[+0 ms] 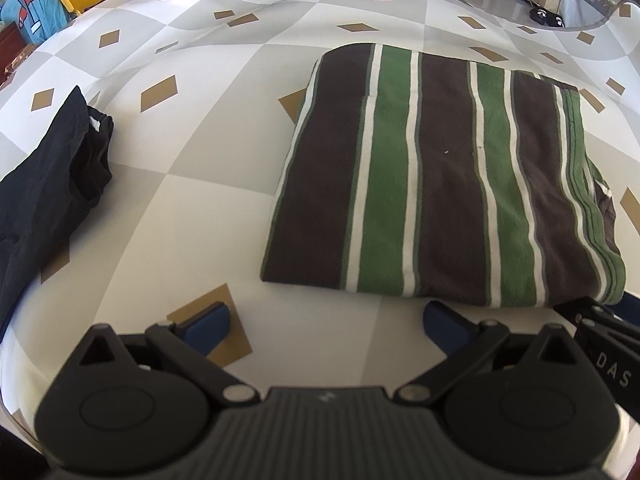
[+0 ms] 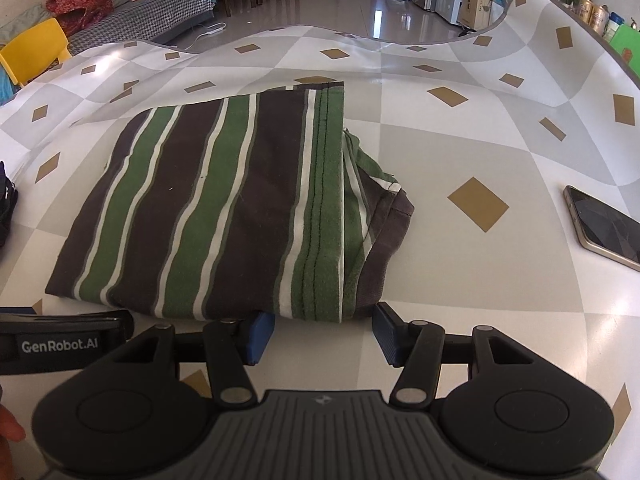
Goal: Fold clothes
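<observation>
Nearest in, the left gripper is hovering at the table's near edge, jaws spread wide and gripping nothing. The right gripper is sitting just beside it, jaws apart too, its blue fingertips right at the near hem of the striped shirt. That shirt is lying folded in a neat rectangle mid-table. Leftward a black garment is resting in a heap; rightward, a phone is lying flat. Beyond, a yellow chair is showing.
</observation>
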